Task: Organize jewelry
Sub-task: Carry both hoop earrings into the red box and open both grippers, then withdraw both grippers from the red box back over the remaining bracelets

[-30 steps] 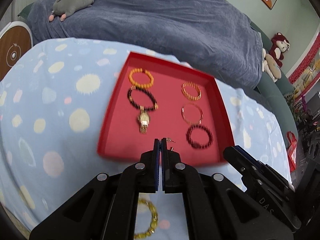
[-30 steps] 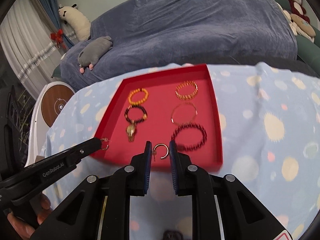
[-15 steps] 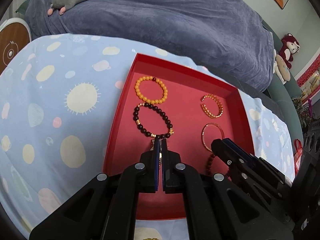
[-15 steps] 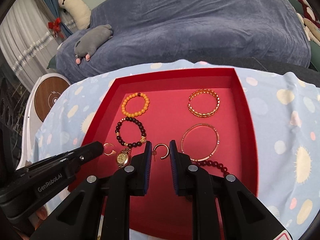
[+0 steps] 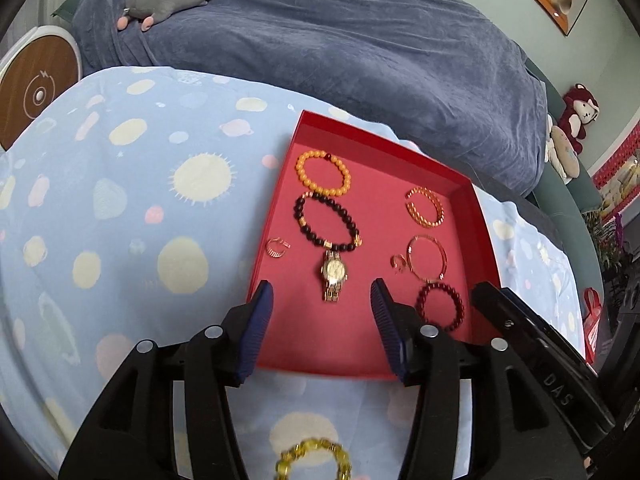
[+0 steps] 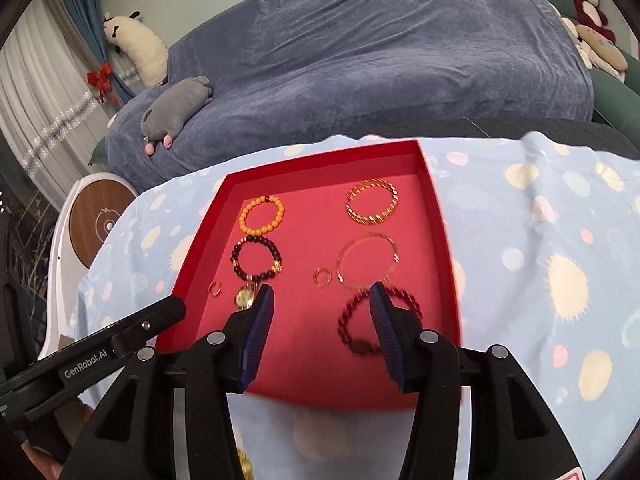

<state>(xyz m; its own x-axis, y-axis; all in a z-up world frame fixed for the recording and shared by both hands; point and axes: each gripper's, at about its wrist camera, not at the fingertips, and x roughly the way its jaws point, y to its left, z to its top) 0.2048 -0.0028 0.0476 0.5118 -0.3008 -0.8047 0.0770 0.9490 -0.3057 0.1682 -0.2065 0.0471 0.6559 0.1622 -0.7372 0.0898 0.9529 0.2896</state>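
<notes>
A red tray on the spotted blue cloth holds several bracelets and a gold watch. Two small gold rings lie loose on its floor. One ring sits left of the black bead bracelet. The other ring sits beside the thin bangle. My left gripper hovers over the tray's near edge, its jaws opening with nothing gripped. My right gripper hovers likewise, its jaws opening and empty, above a dark red bracelet.
A yellow bead bracelet lies on the cloth just in front of the tray. Behind the table is a sofa under a blue cover with a grey plush. A round wood-topped device stands at the left.
Both grippers went from shut on a small ring to open. The rings now lie on the tray floor. Both grippers have drawn back toward the tray's near edge.
</notes>
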